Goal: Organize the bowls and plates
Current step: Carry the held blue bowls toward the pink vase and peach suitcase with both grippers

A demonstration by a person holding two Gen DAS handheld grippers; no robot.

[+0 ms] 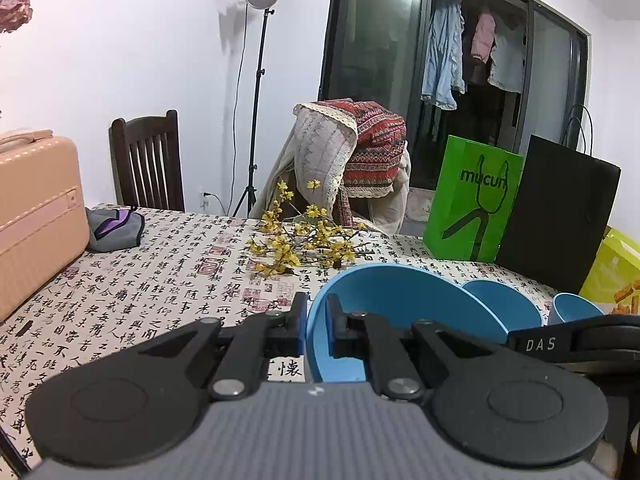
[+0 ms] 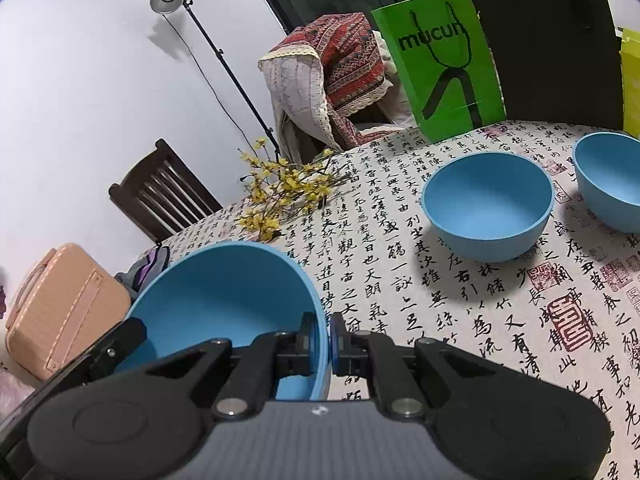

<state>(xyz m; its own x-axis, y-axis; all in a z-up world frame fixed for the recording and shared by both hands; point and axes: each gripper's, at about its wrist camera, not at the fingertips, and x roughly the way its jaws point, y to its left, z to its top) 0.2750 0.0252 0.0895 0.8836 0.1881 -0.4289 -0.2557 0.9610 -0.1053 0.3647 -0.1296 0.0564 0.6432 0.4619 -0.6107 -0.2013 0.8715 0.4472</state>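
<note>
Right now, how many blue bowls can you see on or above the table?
3. A large bowl is gripped on opposite rims by the left tongs and right tongs. A middle bowl and a far-right bowl stand on the table. Others may be hidden.

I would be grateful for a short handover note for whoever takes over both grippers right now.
Left gripper: shut on the left rim of the large blue bowl.
Right gripper: shut on the same bowl's opposite rim; the bowl is tilted, held between both.
On the table: medium blue bowl and small blue bowl, upright, apart, beside the green bag.
Done: large bowl gripped.
Left: no bowls stacked yet; no plates in view.
</note>
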